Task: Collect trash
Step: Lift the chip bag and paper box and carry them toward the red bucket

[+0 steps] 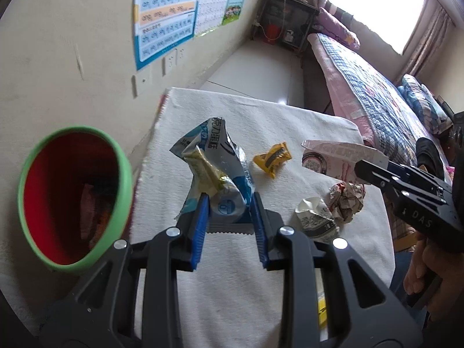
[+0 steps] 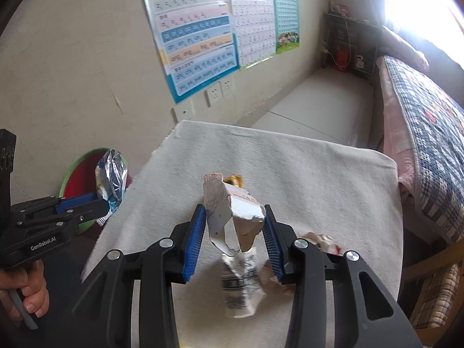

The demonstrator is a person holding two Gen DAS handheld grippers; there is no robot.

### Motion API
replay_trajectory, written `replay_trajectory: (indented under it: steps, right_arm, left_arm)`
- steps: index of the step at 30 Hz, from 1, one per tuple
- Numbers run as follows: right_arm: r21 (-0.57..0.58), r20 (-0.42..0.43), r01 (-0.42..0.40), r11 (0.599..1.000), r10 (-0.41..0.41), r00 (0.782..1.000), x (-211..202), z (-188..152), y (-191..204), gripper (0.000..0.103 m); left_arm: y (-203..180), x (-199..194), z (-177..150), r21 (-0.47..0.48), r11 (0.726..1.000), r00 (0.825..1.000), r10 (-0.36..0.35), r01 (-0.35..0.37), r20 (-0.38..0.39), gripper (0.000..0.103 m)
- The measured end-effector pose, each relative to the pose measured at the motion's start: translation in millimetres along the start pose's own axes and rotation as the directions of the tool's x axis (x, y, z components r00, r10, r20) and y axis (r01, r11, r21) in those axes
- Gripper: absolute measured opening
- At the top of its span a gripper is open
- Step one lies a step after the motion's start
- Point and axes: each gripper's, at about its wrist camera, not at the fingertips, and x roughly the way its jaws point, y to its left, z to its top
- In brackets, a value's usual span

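Note:
My left gripper point(image 1: 229, 200) is shut on a blue and silver snack wrapper point(image 1: 220, 168), held above the white-covered table point(image 1: 261, 121) beside the red bin with a green rim point(image 1: 72, 197). My right gripper point(image 2: 235, 214) is shut on a torn white and pink carton point(image 2: 232, 208), lifted over the table. The carton also shows in the left wrist view point(image 1: 342, 156). A yellow wrapper point(image 1: 272, 158), a crumpled white cup point(image 1: 316, 217) and a crumpled paper ball point(image 1: 348, 200) lie on the table.
The bin stands left of the table against the beige wall, also in the right wrist view point(image 2: 81, 174). A bed with a plaid quilt point(image 1: 377, 101) runs along the right. A dark shelf point(image 1: 287, 23) stands at the far end of the floor.

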Motion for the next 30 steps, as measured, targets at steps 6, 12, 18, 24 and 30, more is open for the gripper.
replay_trajectory:
  steps: [6, 12, 18, 24, 30]
  right_arm:
    - [-0.026, 0.011, -0.032, 0.999, 0.032, 0.999, 2.7, 6.0, 31.3, 0.039]
    - [-0.064, 0.014, -0.071, 0.995, 0.072, 0.997, 8.6, 14.4, 65.5, 0.039]
    - [-0.100, 0.013, -0.106, 0.989, 0.108, 0.994, 13.9, 24.4, 96.1, 0.039]
    - [-0.145, 0.003, -0.151, 0.978, 0.153, 0.988, 23.7, 33.4, 131.1, 0.039]
    - [-0.190, -0.005, -0.195, 0.962, 0.197, 0.980, 34.0, 43.8, 169.6, 0.039]
  left_arm:
    - [23.5, -14.9, -3.4, -0.022, 0.999, 0.999, 0.038, -0.038, 0.018, 0.028]
    - [51.1, -28.7, -5.2, -0.067, 0.996, 0.997, 0.068, -0.065, 0.038, 0.028]
    - [77.1, -40.8, -8.1, -0.111, 0.990, 0.994, 0.096, -0.090, 0.052, 0.028]
    - [106.1, -52.9, -12.3, -0.159, 0.981, 0.990, 0.126, -0.115, 0.064, 0.028]
    - [136.9, -63.1, -18.5, -0.212, 0.968, 0.985, 0.155, -0.137, 0.072, 0.028]
